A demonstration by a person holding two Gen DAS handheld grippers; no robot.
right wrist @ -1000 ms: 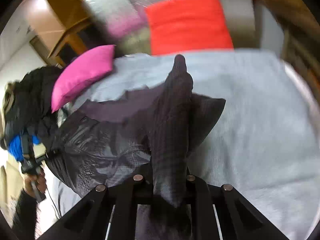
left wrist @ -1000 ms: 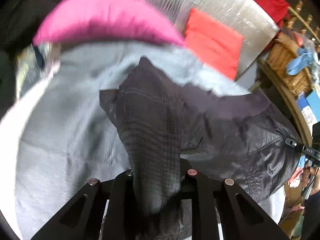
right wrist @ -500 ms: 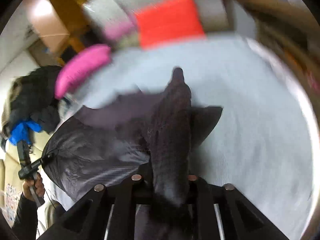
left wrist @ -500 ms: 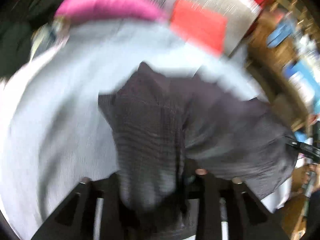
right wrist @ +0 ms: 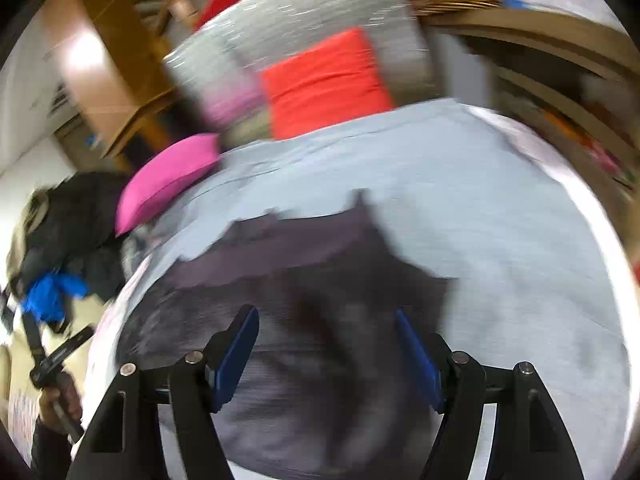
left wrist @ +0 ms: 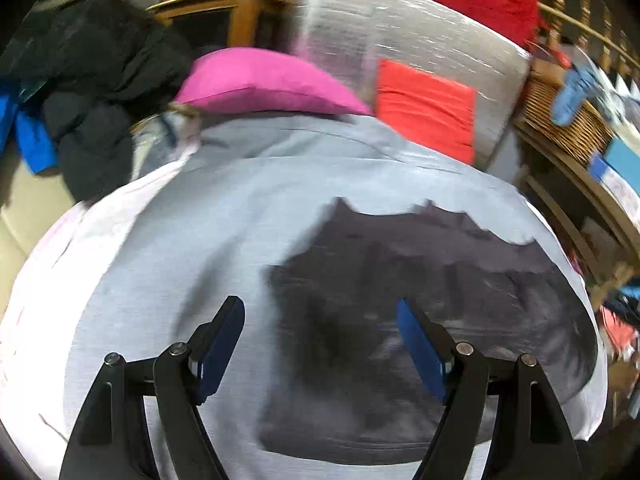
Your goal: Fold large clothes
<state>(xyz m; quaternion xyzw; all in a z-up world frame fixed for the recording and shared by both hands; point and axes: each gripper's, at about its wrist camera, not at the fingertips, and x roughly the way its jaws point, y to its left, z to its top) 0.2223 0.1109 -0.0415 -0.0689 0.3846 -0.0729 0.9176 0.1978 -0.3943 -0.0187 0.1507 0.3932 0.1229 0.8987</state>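
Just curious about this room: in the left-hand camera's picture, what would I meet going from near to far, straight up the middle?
Open left gripper → dark garment lying flat → grey bedspread → pink pillow → plastic-wrapped grey cushion.

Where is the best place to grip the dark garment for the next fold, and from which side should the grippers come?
Probably the two pointed far corners of the dark garment, one per gripper. They lie flat on the grey sheet with bare sheet around them. Come from the near side, low, sliding one finger under each corner. Both the left gripper and the right gripper are open and hold nothing.
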